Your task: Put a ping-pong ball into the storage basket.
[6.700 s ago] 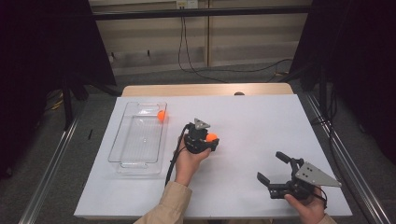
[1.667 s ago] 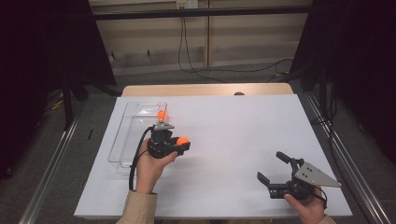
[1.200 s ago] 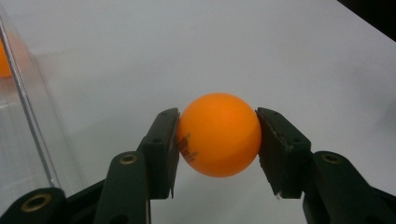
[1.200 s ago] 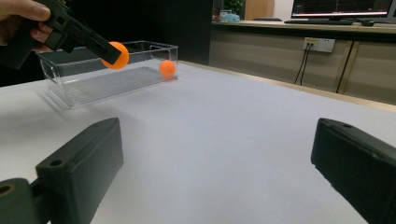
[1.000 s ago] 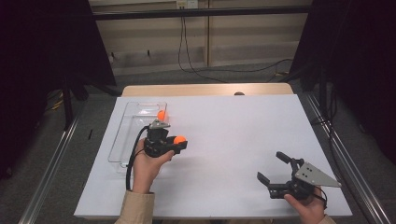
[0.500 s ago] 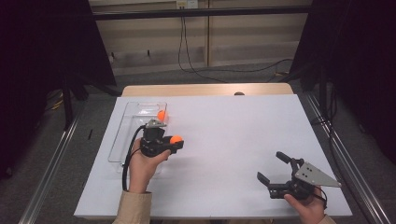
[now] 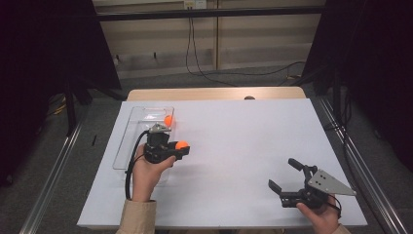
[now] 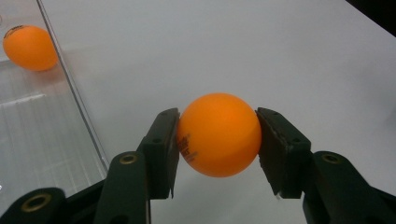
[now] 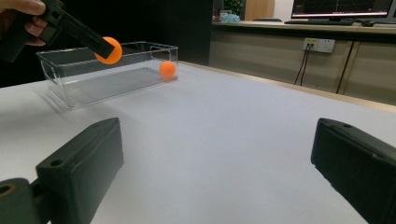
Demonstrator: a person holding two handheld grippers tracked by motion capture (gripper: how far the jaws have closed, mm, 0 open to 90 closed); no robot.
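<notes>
High view: the left gripper (image 7: 181, 146) holds an orange ball (image 7: 182, 145), its fingers clenched on it, just beside the right wall of the clear bin (image 7: 127, 146) and not yet over it. A second ball (image 7: 168, 120) already lies inside the bin at its far end. The right gripper (image 7: 287, 183) rests well apart from the bin, near the table's (image 7: 253, 141) front right corner, fingers spread and holding nothing.

Left gripper view: the ball (image 8: 218, 134) sits squarely between the two fingers (image 8: 161, 149), both pads pressing its sides. The bin's wall (image 8: 70, 79) runs just left of it, and the second ball (image 8: 30, 46) lies inside, farther back.

Right gripper view: the fingers (image 9: 81, 168) stand wide apart over bare table. Across from them, the held ball (image 9: 108, 50) hangs above the bin's (image 9: 107, 74) near rim, with the second ball (image 9: 167, 69) in the bin's far corner.

By my judgement, one ball is delivered; the held one has been picked up and carried close. What remains is to bring it over the bin and release it.
</notes>
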